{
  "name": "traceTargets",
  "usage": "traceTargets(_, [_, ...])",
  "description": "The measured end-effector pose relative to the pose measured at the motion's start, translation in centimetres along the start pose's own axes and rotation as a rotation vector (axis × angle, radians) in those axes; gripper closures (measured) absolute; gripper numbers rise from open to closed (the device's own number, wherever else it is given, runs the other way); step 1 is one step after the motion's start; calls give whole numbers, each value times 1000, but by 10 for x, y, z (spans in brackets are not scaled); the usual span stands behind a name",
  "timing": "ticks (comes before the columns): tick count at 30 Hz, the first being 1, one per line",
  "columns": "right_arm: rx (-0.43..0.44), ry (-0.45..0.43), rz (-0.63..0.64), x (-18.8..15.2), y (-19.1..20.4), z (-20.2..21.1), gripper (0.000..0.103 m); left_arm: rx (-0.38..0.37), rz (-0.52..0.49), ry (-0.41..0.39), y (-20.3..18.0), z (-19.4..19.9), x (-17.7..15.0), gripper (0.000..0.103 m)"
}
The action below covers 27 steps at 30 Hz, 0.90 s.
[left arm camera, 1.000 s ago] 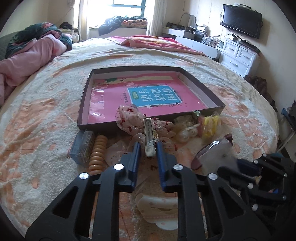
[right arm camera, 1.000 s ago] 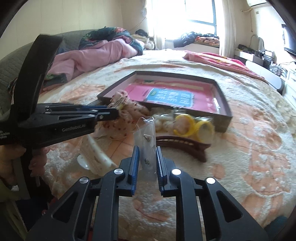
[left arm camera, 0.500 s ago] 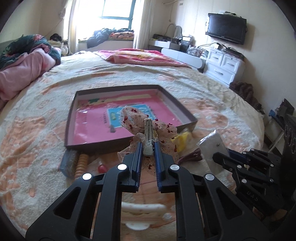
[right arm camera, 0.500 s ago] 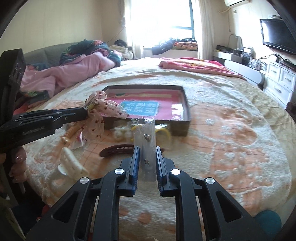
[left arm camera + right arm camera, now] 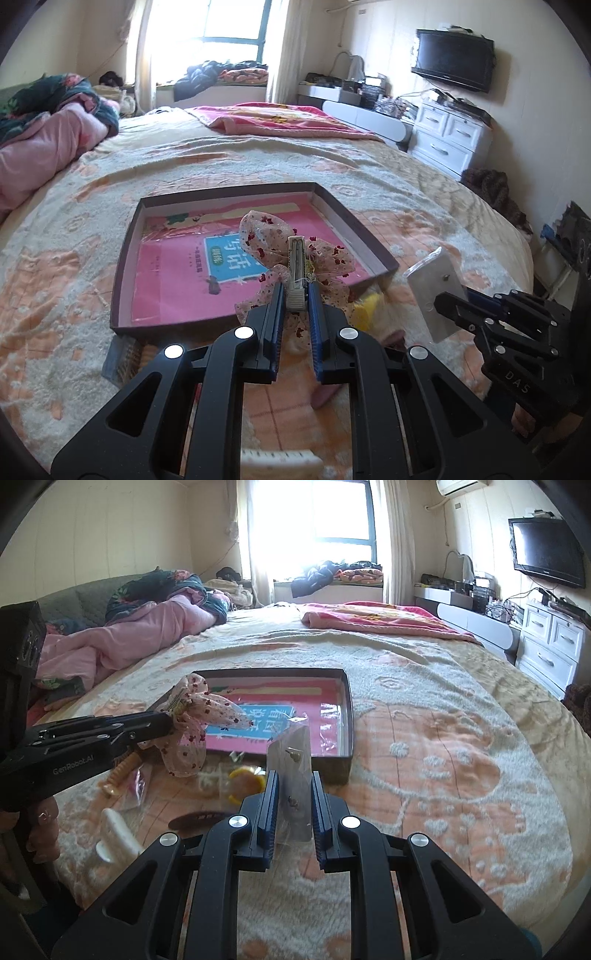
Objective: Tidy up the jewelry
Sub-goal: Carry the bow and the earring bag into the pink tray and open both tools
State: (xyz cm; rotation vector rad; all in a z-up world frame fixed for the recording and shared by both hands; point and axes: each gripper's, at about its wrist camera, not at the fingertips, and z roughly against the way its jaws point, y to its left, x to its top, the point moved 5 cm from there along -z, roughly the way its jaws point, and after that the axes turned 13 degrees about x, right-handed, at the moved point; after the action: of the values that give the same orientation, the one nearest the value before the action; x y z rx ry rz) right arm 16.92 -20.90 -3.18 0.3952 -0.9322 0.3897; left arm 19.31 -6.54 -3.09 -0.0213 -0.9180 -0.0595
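Left hand-held gripper (image 5: pixel 296 295) clamps a bow hair clip (image 5: pixel 295 258) ahead of the tray (image 5: pixel 373 254); right hand-held gripper (image 5: pixel 293 794) pinches a clear earring bag (image 5: pixel 291 771)

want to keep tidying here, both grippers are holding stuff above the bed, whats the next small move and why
Probably carry the left gripper, shut on the bow hair clip, forward over the dark tray and lower it. The clip hangs at the tray's near edge; the right gripper holds the earring packet beside it.

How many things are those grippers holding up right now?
2. The bow hair clip sits in the left gripper; the clear earring packet in the right gripper.
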Motion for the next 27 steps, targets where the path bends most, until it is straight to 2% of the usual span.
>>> traceTargets(12, [-10,5,7,36,-17,-41,87,63,56,-5,36,-30,23,96])
traceTargets(27, [-42,64,9,55,-35,-96,87,118,131,51,73,-65,22,96])
